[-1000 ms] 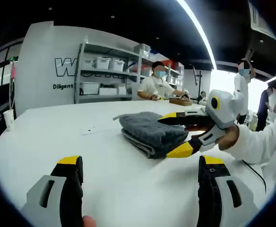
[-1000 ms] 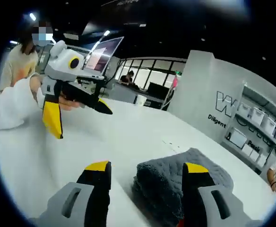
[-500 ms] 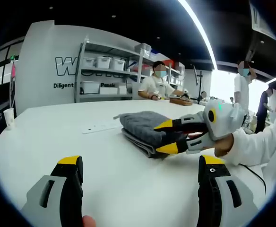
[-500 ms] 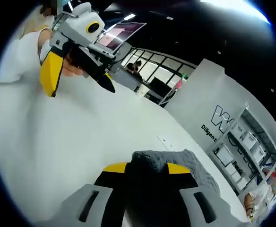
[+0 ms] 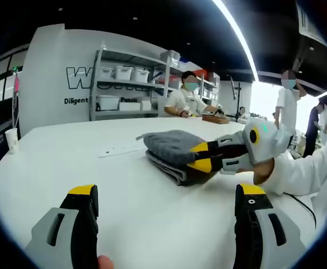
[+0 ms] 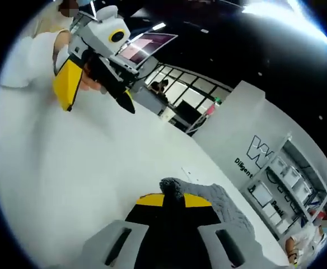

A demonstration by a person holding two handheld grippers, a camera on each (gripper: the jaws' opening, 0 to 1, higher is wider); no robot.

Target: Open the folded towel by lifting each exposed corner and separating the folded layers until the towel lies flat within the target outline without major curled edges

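- Left gripper view: a folded grey towel [image 5: 174, 154] lies on a white table [image 5: 68, 162]. The right gripper [image 5: 204, 157] pinches its near top edge, jaws nearly closed, likely to peel a layer open.
- The left gripper [image 5: 166, 216] hovers with jaws wide apart, empty, probably waiting for another corner.
- The wall behind reads "Diligent".
- Right gripper view: the towel [image 6: 219, 196] bunches between yellow tips.

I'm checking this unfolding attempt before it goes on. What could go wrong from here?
The right gripper is closed on the edge of the folded grey towel; it may have pinched several layers, so lifting could raise the whole stack instead of opening it. The left gripper is open, away from the towel, so nothing pins it to the white table: it might slide.
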